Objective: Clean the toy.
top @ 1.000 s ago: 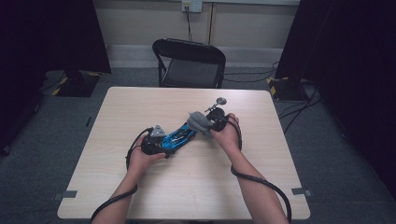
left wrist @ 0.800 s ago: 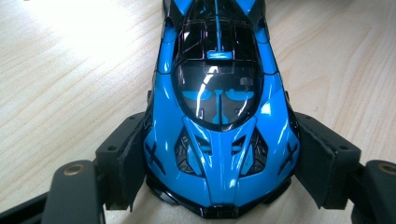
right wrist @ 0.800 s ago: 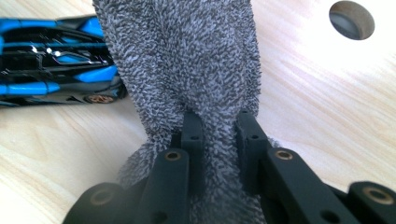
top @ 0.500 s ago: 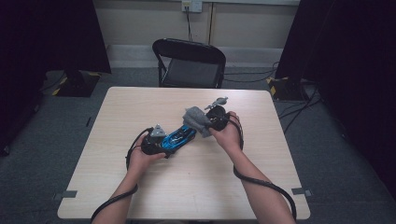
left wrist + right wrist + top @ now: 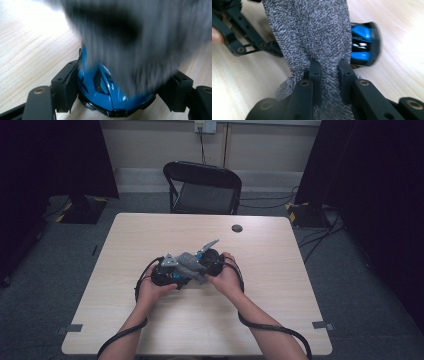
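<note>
A shiny blue toy car [image 5: 105, 96] sits nose-first between the jaws of my left gripper [image 5: 120, 82], whose pads press on its two sides. In the high view the left gripper [image 5: 164, 276] lies low over the middle of the table [image 5: 280, 295]. My right gripper [image 5: 329, 67] is shut on a grey terry cloth [image 5: 317, 32], pinched between its jaws. The cloth [image 5: 189, 264] drapes over the car, and a blue part of the car [image 5: 362, 47] shows beside it. In the high view the right gripper [image 5: 212, 262] is close against the left one. The cloth [image 5: 140, 37] is a grey blur in the left gripper view.
A small dark round object [image 5: 237, 228] lies near the table's far edge. A black folding chair [image 5: 202, 185] stands behind the table. Cables trail from both grippers along the forearms toward the near edge.
My right gripper has moved left with the cloth, from the car's far end to right beside the left gripper. The left gripper and the car stayed in place.
</note>
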Tool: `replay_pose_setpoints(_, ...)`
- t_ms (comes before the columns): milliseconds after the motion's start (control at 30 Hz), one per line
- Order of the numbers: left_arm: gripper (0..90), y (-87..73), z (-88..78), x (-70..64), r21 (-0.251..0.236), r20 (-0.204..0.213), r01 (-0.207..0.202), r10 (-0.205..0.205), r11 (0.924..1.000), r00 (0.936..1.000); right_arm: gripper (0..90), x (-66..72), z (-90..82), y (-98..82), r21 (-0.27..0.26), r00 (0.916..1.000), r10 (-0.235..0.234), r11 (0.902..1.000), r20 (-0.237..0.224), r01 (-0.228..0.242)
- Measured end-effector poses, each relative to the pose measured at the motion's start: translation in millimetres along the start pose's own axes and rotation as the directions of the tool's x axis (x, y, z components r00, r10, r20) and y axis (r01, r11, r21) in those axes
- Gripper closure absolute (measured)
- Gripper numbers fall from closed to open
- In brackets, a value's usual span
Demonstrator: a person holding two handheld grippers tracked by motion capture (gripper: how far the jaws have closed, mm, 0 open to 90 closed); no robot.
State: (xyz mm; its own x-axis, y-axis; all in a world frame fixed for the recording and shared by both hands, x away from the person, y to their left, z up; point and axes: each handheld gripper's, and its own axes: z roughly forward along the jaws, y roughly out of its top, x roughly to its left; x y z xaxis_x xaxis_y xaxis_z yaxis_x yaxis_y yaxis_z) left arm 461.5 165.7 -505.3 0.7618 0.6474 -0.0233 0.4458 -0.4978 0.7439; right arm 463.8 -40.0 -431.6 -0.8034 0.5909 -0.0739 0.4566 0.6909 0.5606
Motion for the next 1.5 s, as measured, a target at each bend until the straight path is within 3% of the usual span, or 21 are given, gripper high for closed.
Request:
replay_pose_setpoints(233,25.7,0.0,0.3,-0.3,-0.006,-0.004,0.004,-0.004,1.0,1.0,76.6,20.2,16.2,6.8,0.04,0.9975,-0.071,0.9967,-0.004,0.071)
replay_pose_setpoints(400,25.8,0.0,0.2,-0.2,-0.003,-0.003,0.001,-0.001,1.0,1.0,76.6,23.8,18.7,10.4,0.056,0.996,-0.09,0.9944,0.003,0.09)
replay_pose_setpoints(733,25.8,0.0,0.0,0.0,-0.002,-0.002,-0.005,0.005,1.0,1.0,76.7,9.1,20.8,10.1,0.076,0.9973,-0.064,0.9953,0.035,0.061)
replay_pose_setpoints(800,25.9,0.0,-0.1,0.0,-0.002,-0.003,-0.006,0.006,1.0,1.0,76.7,5.0,20.4,9.9,0.086,0.9951,-0.077,0.9937,0.062,0.072)
replay_pose_setpoints(1067,25.9,-0.1,0.1,-0.2,-0.003,0.001,-0.001,0.001,1.0,1.0,76.7,-13.7,17.9,5.0,0.093,0.9955,-0.028,0.9955,0.091,0.019)
replay_pose_setpoints(1500,25.9,-0.1,0.1,-0.2,-0.003,0.001,-0.001,0.001,1.0,1.0,76.7,-29.6,11.8,0.0,0.103,0.9909,0.022,0.994,0.133,-0.035)
